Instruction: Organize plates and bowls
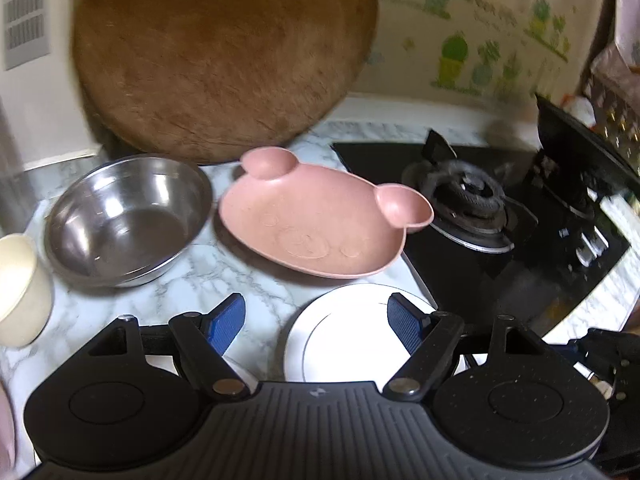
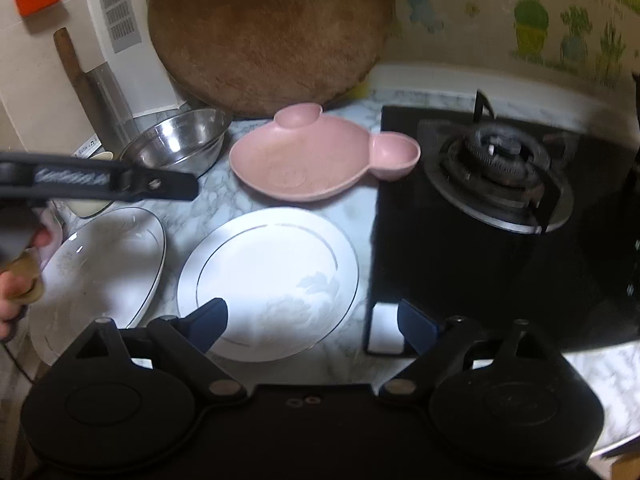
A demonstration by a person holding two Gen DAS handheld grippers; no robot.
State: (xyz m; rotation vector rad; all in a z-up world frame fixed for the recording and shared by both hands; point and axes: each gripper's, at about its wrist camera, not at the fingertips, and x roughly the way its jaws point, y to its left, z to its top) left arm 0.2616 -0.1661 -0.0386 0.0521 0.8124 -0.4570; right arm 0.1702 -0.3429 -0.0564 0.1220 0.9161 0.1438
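Both grippers open over the marble counter (image 2: 280, 372), nothing between their fingers.
Chopping board (image 2: 272, 36) leans at the back edge; stove (image 2: 500, 208) at the right; two white plates (image 2: 272, 276) (image 2: 104, 264) at the front edge; pink dish (image 2: 316, 160) and steel bowl (image 2: 180, 144) behind; left gripper (image 1: 316, 320), right gripper (image 2: 314, 320).

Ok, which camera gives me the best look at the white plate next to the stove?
The right wrist view: the white plate shows whole, rim and leaf print clear, with the right gripper open above its near edge. The left wrist view catches only part of it, glared and cut by the left gripper.
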